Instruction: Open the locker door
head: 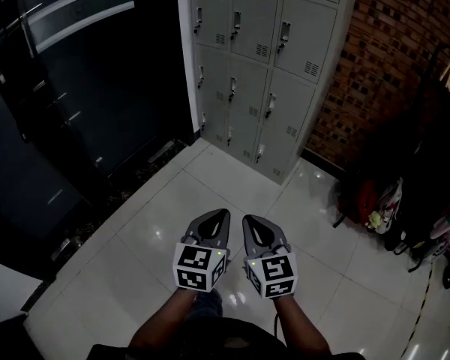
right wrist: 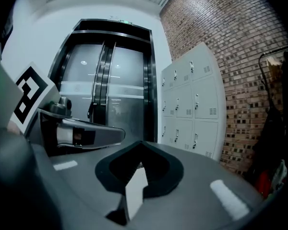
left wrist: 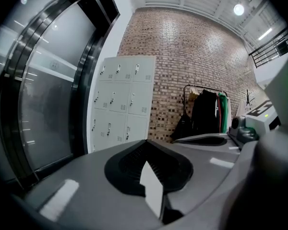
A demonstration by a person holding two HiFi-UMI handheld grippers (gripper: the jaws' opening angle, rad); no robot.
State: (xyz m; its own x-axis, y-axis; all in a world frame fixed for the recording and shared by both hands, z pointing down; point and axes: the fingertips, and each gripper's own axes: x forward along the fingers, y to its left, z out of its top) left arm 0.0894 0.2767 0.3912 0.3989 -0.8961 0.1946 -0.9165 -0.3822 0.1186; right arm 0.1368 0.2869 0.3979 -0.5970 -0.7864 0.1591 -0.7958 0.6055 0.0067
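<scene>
A grey bank of lockers stands against the brick wall, its doors all closed, each with a small handle. The same lockers show far ahead in the left gripper view, and the lockers stand right of centre in the right gripper view. My left gripper and right gripper are held side by side low over the white tiled floor, well short of the lockers. Both have their jaws together with nothing between them.
A dark glass revolving door stands to the left of the lockers. A clothes rack with bags and garments sits at the right by the brick wall. White floor tiles stretch between me and the lockers.
</scene>
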